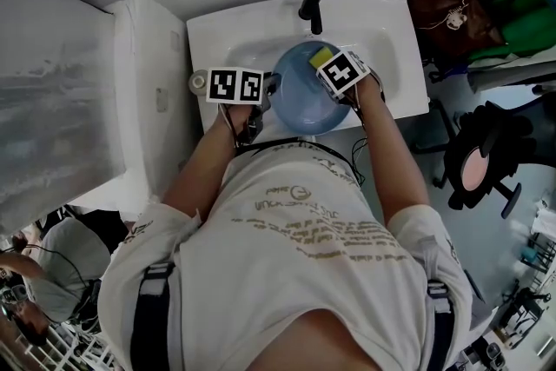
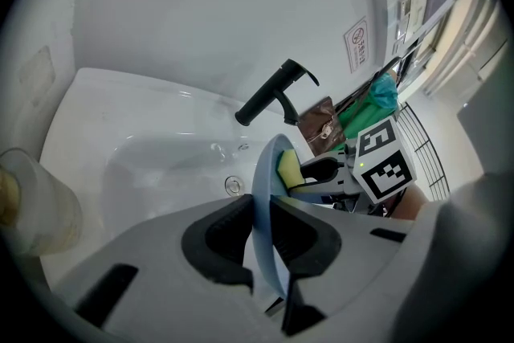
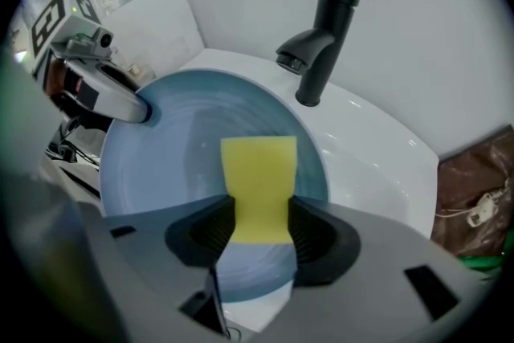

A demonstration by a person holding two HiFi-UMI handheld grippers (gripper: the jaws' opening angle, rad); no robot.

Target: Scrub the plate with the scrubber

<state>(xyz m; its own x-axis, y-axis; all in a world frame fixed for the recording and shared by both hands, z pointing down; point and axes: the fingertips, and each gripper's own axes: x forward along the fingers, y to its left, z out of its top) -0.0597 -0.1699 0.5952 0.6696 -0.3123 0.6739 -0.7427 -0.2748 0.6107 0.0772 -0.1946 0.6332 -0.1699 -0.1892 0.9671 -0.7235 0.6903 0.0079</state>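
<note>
Over sink (image 1: 393, 23) | left gripper (image 2: 259, 233) clamps plate (image 3: 173, 161) rim | right gripper (image 3: 259, 230) grips scrubber (image 3: 259, 166) against plate face

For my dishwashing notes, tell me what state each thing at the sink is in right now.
Plate: tilted on edge, rim clamped.
Scrubber: pinched, flat against plate's face.
Tap: no water running.
Left gripper: shut on plate.
Right gripper: shut on scrubber.

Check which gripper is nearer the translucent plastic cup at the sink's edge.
Left. Left gripper clamps the round blue plate beside the cup; right gripper is across the plate.
</note>
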